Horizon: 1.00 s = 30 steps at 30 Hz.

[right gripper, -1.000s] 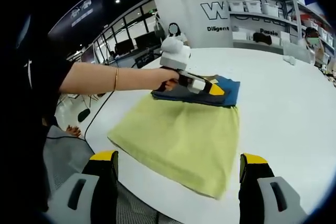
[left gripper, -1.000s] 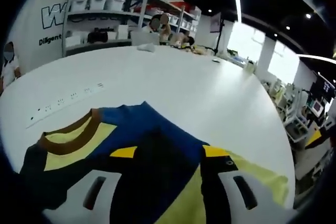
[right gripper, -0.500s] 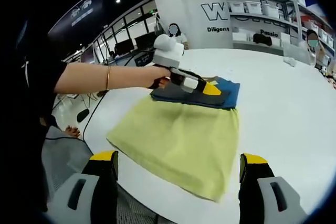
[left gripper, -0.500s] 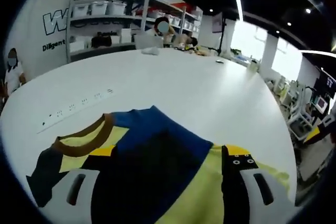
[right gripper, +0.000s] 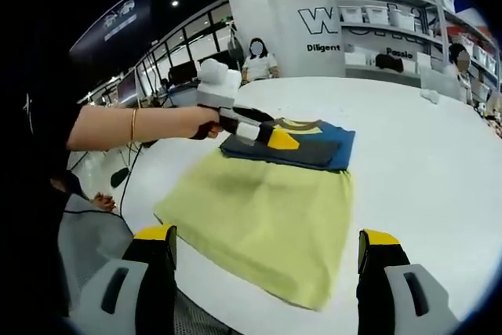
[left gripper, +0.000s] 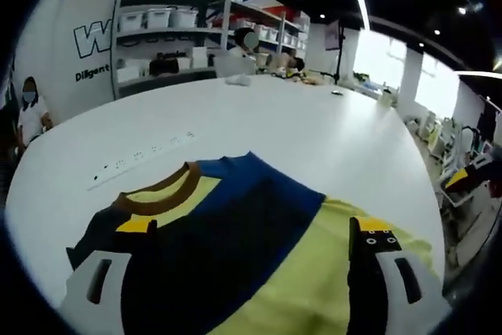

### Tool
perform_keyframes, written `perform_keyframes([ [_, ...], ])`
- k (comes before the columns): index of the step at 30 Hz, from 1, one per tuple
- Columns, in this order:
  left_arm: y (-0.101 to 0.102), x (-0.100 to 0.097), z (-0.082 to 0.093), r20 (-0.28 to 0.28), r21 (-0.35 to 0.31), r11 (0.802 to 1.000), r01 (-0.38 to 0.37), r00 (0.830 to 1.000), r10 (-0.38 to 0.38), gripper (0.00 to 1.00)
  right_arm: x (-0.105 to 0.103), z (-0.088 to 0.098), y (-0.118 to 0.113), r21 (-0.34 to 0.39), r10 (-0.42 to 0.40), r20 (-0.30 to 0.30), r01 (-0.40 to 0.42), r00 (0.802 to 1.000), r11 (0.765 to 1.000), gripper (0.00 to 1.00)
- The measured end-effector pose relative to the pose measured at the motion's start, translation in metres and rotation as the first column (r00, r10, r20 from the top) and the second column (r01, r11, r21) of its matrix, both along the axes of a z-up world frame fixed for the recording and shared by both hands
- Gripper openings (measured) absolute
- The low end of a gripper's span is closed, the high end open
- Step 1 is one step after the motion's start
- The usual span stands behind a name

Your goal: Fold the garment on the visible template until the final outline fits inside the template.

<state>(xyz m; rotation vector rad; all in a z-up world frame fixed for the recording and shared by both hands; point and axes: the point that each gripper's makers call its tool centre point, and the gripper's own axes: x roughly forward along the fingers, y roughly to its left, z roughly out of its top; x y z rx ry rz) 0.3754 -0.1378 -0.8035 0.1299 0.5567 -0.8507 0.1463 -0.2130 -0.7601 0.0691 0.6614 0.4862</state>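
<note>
The garment lies flat on the white table [right gripper: 439, 170]. Its yellow-green body [right gripper: 267, 209] faces me, and dark blue sleeves [right gripper: 302, 151] are folded across the top under a brown collar [right gripper: 294, 124]. In the left gripper view the collar [left gripper: 161, 190] is at left, the dark folded sleeve [left gripper: 220, 249] in the middle and the yellow cloth [left gripper: 314, 272] at right. My left gripper [left gripper: 252, 227] stands open above the sleeve with nothing held. It also shows in a hand over the garment's near-left shoulder [right gripper: 271, 136]. My right gripper [right gripper: 267, 235] is open, hovering before the hem.
A row of sockets [left gripper: 141, 154] is set in the table beyond the collar. Shelves with white bins [left gripper: 157, 21] and several people stand behind. The person's forearm [right gripper: 133, 125] reaches in from the left. The table's near edge [right gripper: 235, 304] drops to a mesh seat.
My left gripper has opened wider and drawn back toward the person, leaving the dark sleeve lying folded across the blue top. The right gripper has stayed open in place.
</note>
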Motion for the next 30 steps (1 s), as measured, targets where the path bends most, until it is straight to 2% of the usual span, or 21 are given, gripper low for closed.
perform_keyframes([
  [12,0.050,-0.012,-0.001,-0.013,0.009,0.998,-0.069,0.998,0.069,0.99,0.012,0.002,0.003,-0.013,0.006,0.013,-0.006,1.000,1.000,0.99],
  [13,0.058,-0.011,-0.001,-0.015,-0.001,0.995,-0.101,0.995,0.101,0.99,0.013,0.003,0.003,-0.010,0.006,0.021,-0.006,1.000,1.000,0.99],
  [16,0.069,-0.014,0.000,-0.029,-0.031,0.991,-0.127,0.992,0.126,0.98,0.019,0.003,0.000,-0.008,-0.010,0.026,0.011,1.000,1.000,0.99],
  [22,0.099,-0.017,-0.003,-0.004,0.017,0.989,-0.147,0.989,0.147,0.96,0.029,0.003,-0.005,-0.007,-0.022,0.044,0.022,0.999,1.000,0.99],
  [30,0.129,-0.023,-0.005,0.004,0.028,0.984,-0.177,0.984,0.177,0.95,0.044,-0.003,-0.008,-0.015,-0.011,0.046,0.012,0.999,1.000,0.99],
])
